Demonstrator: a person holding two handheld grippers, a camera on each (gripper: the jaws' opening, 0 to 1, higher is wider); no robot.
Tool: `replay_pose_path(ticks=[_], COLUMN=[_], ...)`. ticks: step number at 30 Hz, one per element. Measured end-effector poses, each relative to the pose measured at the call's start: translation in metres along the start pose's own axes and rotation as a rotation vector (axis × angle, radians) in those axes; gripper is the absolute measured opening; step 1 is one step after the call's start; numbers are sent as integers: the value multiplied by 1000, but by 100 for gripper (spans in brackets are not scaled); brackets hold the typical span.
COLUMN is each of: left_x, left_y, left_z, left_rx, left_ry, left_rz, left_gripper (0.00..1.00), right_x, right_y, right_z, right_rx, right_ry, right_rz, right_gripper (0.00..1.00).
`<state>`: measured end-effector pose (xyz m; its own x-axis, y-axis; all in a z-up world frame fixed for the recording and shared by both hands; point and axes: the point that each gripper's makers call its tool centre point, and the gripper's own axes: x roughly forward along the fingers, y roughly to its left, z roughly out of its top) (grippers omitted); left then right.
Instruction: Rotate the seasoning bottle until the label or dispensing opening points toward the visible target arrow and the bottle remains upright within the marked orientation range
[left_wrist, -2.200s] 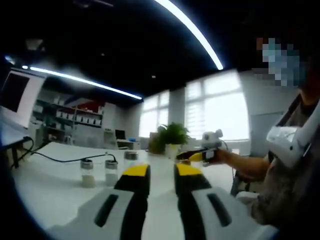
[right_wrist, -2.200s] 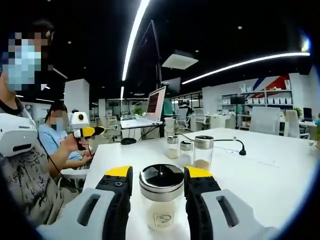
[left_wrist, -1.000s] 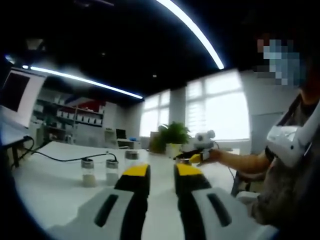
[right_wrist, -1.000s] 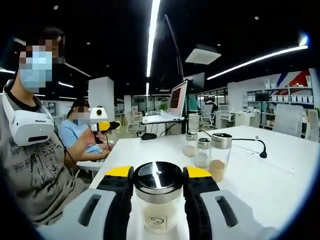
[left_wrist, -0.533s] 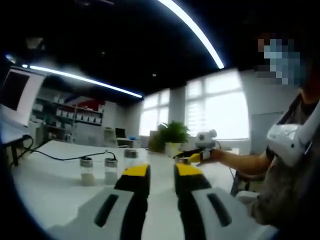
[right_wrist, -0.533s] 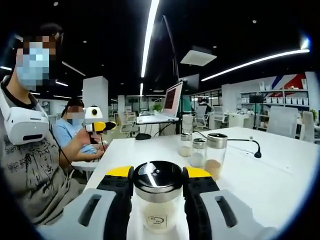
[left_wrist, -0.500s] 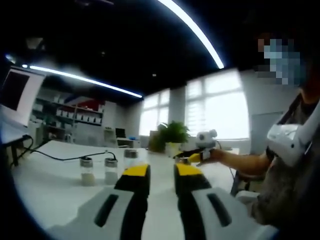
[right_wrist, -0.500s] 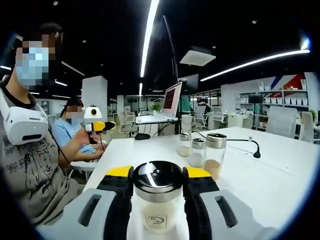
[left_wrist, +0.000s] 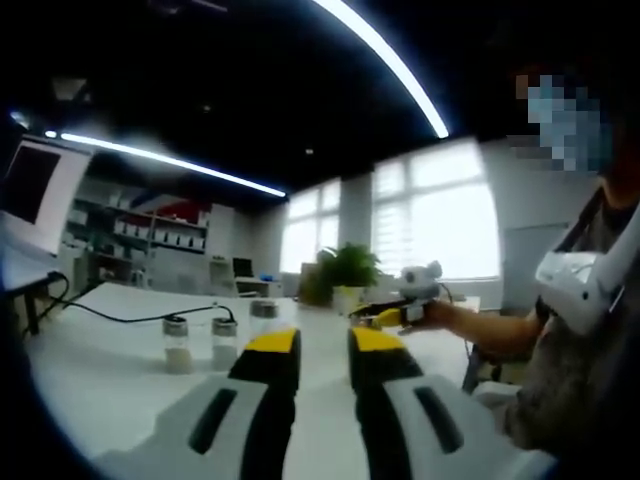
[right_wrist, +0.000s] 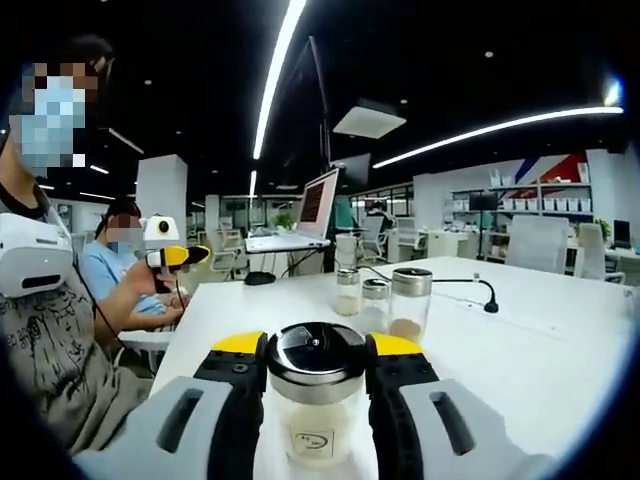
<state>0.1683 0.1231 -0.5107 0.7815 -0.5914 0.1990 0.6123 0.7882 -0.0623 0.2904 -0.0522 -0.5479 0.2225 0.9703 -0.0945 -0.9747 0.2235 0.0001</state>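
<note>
White tabletop spreads across an open office with strip lights on a dark ceiling, and on it, at the bottom centre of the right gripper view, the seasoning bottle stands upright between the yellow-tipped jaws of the right gripper, which are clamped against its sides just under the dark shiny lid. A small label shows low on its glass, facing the camera. Further back, right of centre in that view, three more jars stand close together near a black cable, with a laptop on a desk behind them. At the left edge of the frame sits the person holding the rig, and beyond, the left gripper is held up in a hand. In the left gripper view the left gripper's own jaws rise from the bottom centre with a narrow gap between them, holding nothing. Left of them on the table stand the small jars. Right of centre the right gripper shows near a potted plant before bright windows.
</note>
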Motion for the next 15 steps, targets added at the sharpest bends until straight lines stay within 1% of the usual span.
replay_pose_path(ticks=[6,11,15], left_x=[-1,2,3], left_y=[1,-3,-5], left_z=[3,1,0], left_rx=[8,9,19], left_ry=[-2,7,17], left_rz=[4,-4,-6], left_gripper=[20,20,20], right_x=[0,0,-1], right_y=[-1,-3,-4], right_z=[0,0,0], right_rx=[-6,-10,-14], right_ry=[0,1,-4], right_rz=[-57,-126,-147], right_gripper=[38,38,38])
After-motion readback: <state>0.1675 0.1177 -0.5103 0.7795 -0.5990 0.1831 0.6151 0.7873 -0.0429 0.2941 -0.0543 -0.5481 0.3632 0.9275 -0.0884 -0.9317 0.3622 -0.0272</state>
